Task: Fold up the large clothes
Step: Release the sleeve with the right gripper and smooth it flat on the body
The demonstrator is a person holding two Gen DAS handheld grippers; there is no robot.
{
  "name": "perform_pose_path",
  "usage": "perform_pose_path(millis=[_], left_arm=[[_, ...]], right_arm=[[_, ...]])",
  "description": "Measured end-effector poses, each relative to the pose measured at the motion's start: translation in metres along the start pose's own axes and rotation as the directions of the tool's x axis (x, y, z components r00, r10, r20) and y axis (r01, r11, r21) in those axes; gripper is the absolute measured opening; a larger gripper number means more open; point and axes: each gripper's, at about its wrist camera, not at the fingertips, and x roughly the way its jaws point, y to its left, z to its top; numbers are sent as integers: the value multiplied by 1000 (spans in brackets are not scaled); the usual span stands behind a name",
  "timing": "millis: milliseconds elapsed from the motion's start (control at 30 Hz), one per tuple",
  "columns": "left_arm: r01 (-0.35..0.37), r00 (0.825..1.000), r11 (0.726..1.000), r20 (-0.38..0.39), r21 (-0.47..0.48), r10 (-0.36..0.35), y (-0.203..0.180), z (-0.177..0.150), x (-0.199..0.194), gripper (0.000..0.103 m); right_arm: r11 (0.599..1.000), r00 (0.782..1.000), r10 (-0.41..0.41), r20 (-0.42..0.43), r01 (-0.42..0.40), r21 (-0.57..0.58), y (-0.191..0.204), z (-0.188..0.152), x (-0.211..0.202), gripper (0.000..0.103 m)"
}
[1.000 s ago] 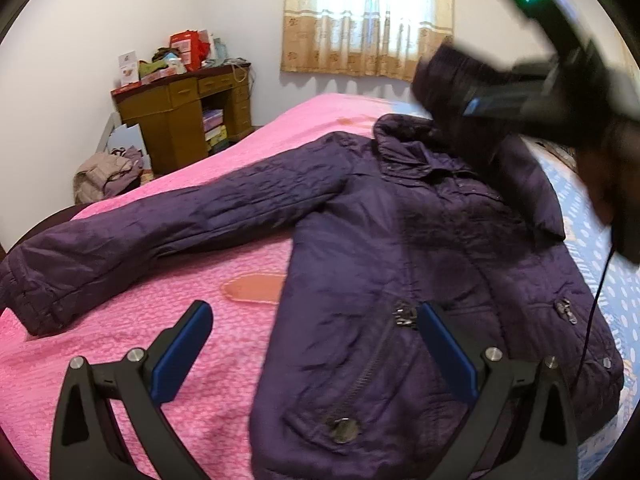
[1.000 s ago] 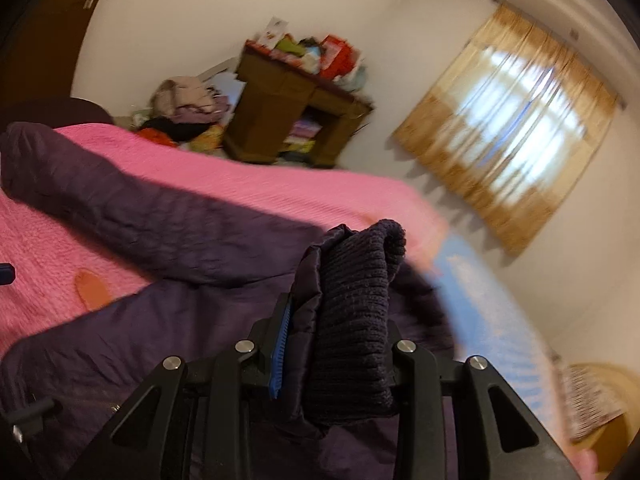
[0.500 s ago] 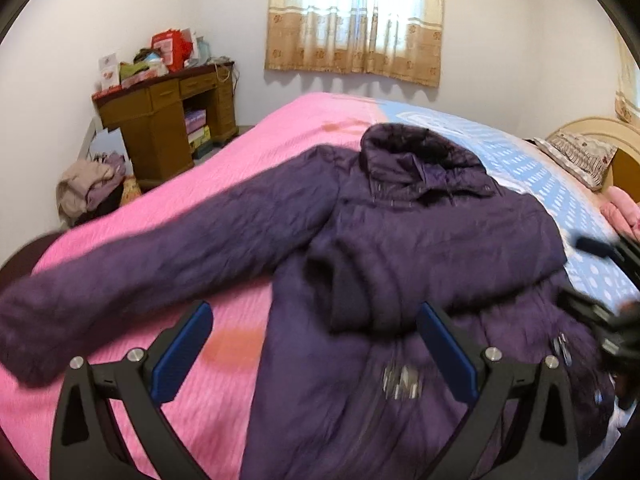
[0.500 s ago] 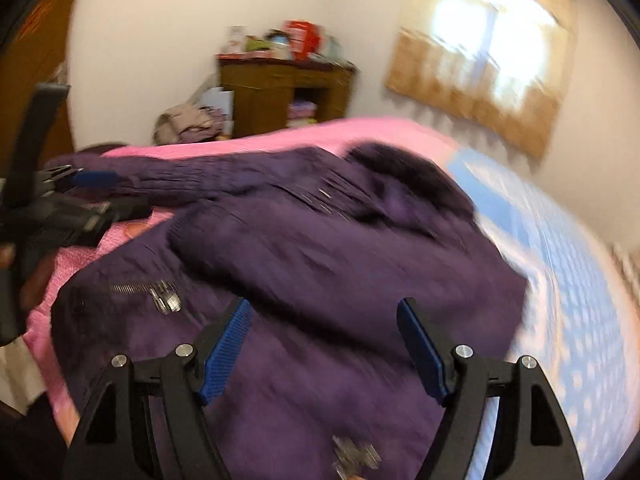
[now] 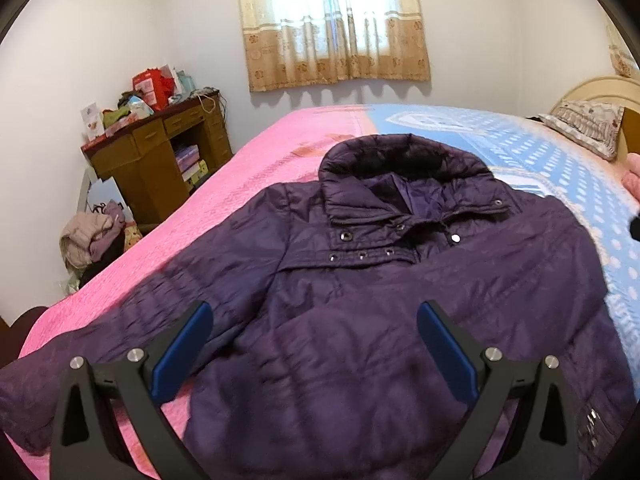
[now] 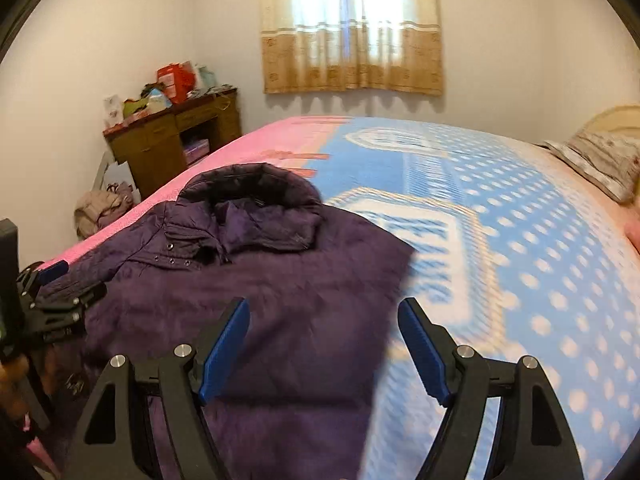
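Both tools hang wide and empty: left tool (image 5: 314, 354) over the purple jacket (image 5: 380, 300). Right tool (image 6: 323, 346) has its hem edge below, bed (image 6: 540, 280) beyond.

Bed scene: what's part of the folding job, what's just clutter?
Job:
- purple jacket, spread on the bed, one sleeve folded across its front
- its other sleeve, still stretched out on the pink cover
- left claw, open, empty
- right claw, open, empty

Clutter:
- desk with boxes on top
- clothes heap on the floor
- pillow
- curtain
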Motion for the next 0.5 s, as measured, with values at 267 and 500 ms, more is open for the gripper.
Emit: perform_pose_path(millis=[267,500], left_arm=[[-35,989,999,-145,26,39,-9,-10,60,103],[-33,967,999,-254,-6,30,-4,-16,77,103]], right_arm=[[998,992,-22,-126,14,-66,23,-8,102,77],[1000,982,-9,-189,4,-28,15,-27,127,78]])
